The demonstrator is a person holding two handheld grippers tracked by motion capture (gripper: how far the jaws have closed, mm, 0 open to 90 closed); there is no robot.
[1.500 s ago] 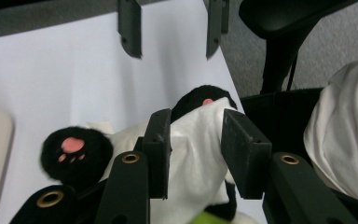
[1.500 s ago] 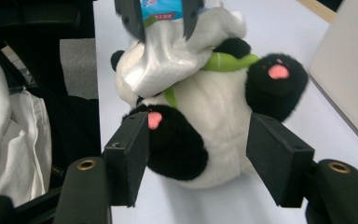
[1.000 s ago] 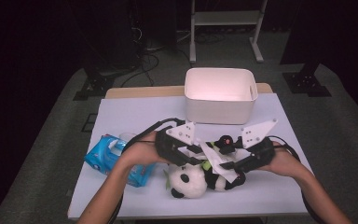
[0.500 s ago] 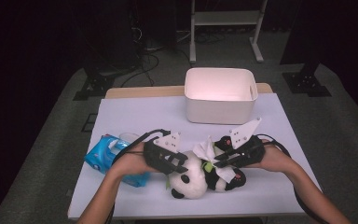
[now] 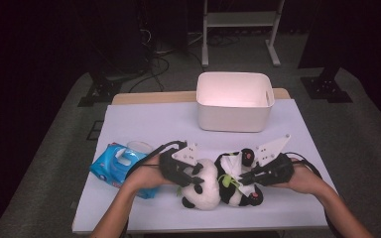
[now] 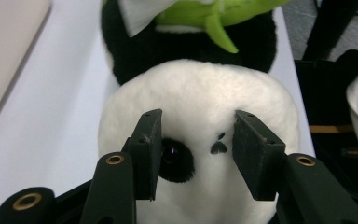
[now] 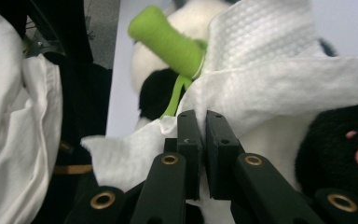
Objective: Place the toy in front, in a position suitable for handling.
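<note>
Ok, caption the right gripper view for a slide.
Right gripper shut on a white textured wipe draped over a black-and-white plush panda with a green stalk.

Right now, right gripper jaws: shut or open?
Shut. The right gripper has just closed its jaws on the white textured wipe, pinched between them.

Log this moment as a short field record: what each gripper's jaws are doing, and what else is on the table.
left gripper: jaws straddle the panda toy's head, just been opening, pads not clearly pressing
right gripper: jaws just closed, shut on white wipe lying on the panda
bin: white, at table's far side
wipes pack: blue, by left hand
</note>
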